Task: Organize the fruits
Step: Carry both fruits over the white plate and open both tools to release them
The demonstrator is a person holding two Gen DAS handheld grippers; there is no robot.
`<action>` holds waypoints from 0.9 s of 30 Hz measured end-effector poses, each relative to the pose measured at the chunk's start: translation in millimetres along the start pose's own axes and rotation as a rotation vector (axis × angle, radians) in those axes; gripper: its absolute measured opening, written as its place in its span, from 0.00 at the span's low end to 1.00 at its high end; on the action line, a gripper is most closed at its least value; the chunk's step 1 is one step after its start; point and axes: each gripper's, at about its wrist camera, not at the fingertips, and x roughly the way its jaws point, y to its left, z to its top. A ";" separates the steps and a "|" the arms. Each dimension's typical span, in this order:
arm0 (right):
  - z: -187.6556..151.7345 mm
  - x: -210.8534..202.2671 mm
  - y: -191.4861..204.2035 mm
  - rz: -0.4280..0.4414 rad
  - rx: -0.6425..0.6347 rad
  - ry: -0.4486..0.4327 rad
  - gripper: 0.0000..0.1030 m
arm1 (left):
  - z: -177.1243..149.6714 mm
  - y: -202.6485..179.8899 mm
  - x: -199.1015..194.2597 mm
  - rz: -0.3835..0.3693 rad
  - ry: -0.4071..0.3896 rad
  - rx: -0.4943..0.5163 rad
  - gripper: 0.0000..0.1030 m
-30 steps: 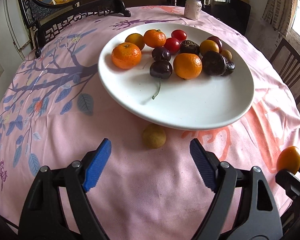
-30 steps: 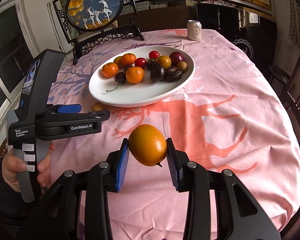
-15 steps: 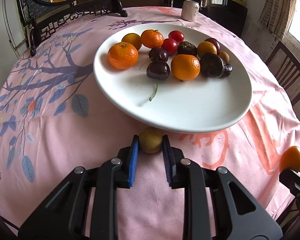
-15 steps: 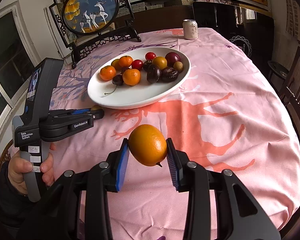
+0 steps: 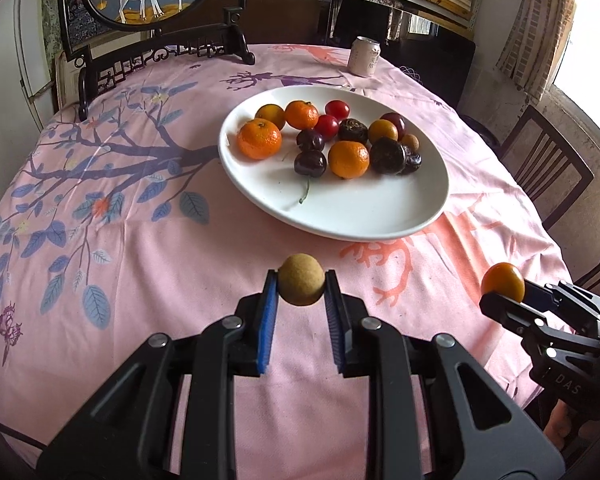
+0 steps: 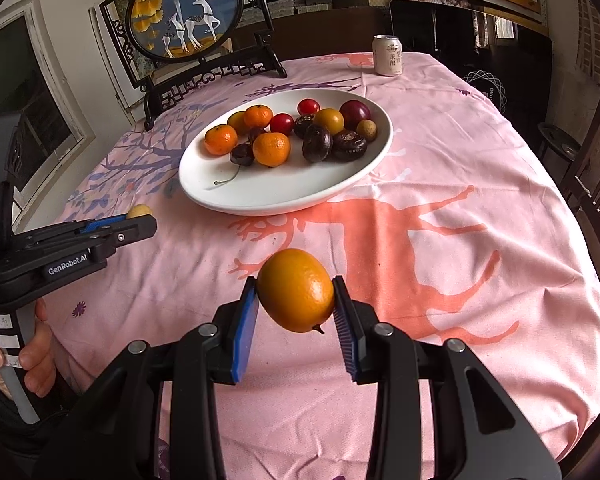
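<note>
The left gripper is closed on a small tan round fruit, gripped only at the very tips of its blue pads and lifted clear of the pink tablecloth, short of the near rim of the white plate. The right gripper is closed part-way on a larger orange fruit, which sits between the pad tips with its stem end pointing down; it hangs above the cloth, nearer than the plate and to its right. Risk 1: both fruits are round and smooth and are held by the pad ends alone; a sudden swing or tilt of either hand could roll them forward out of the jaws, and on this cloth a dropped fruit would likely run toward the table edge. Risk 2: the far half of the plate is crowded with mandarins, cherries and dark fruits; a release there could knock the pile and send pieces over the shallow rim. The bare near half of the plate appears the safer target. Risk 3: the two grippers are both heading for the same plate; approaching together could cause a collision. Risk 4: excess squeeze could bruise the small tan fruit.
</note>
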 end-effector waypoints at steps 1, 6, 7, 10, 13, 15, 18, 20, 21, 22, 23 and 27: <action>3.9 0.5 0.0 0.002 -0.005 0.000 0.36 | 6.5 1.5 -1.5 0.006 -0.005 0.004 0.23; 38.8 13.0 1.2 0.000 -0.046 -0.017 0.36 | 57.2 1.5 9.0 0.036 -0.013 0.033 0.23; 47.9 17.6 1.0 -0.006 -0.053 -0.024 0.36 | 68.2 1.4 16.8 0.034 0.003 0.029 0.23; 74.2 33.3 -1.2 -0.054 -0.076 -0.072 0.36 | 94.0 -1.0 49.1 0.055 0.051 0.015 0.23; 90.1 61.2 -12.0 -0.078 -0.070 -0.021 0.36 | 103.3 -0.2 74.7 0.071 0.086 -0.003 0.23; 91.5 73.4 -17.8 -0.059 -0.057 0.017 0.36 | 104.0 1.9 83.3 0.060 0.095 -0.014 0.23; 91.0 79.2 -19.2 -0.065 -0.062 0.022 0.36 | 103.9 5.4 90.4 0.058 0.100 -0.019 0.23; 92.1 81.5 -19.4 -0.065 -0.062 0.022 0.36 | 105.4 8.1 93.4 0.057 0.103 -0.026 0.23; 92.6 82.5 -19.2 -0.067 -0.063 0.021 0.36 | 106.1 8.3 94.2 0.056 0.103 -0.027 0.23; 93.2 83.5 -18.7 -0.072 -0.064 0.019 0.41 | 107.2 8.8 94.1 0.057 0.099 -0.031 0.27; 94.3 83.6 -18.1 -0.082 -0.068 0.014 0.50 | 108.3 9.7 93.4 0.061 0.093 -0.036 0.50; 95.3 66.9 -12.6 -0.169 -0.098 -0.053 0.66 | 105.1 10.9 71.0 0.104 0.012 -0.029 0.86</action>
